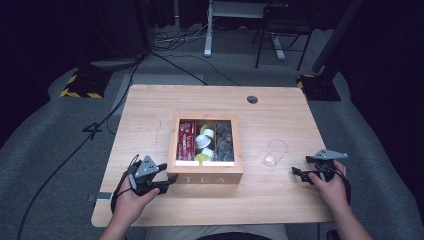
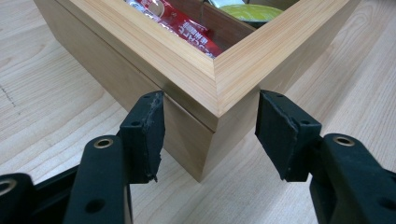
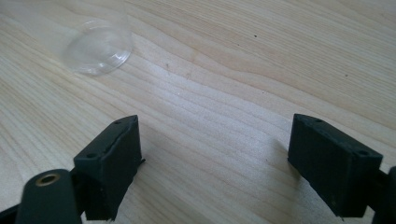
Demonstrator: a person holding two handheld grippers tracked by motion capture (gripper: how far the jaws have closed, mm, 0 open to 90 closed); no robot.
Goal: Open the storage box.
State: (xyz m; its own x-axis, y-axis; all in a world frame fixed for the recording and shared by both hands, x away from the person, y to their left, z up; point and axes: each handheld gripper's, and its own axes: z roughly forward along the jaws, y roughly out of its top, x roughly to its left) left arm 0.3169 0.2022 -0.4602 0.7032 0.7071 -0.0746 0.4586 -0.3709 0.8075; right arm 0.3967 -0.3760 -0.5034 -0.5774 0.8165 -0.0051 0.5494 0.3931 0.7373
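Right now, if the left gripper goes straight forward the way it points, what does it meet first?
The left gripper would probably meet the near corner of the wooden tea box first. Its jaws stand open to either side of that corner, with nothing between them and the wood. How much gap remains is hard to judge.

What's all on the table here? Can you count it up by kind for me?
Wooden tea box: 1
Clear plastic cup: 1
Hand-held claws, left claw and right claw: 2
Total: 4
The box's contents are too small to count.
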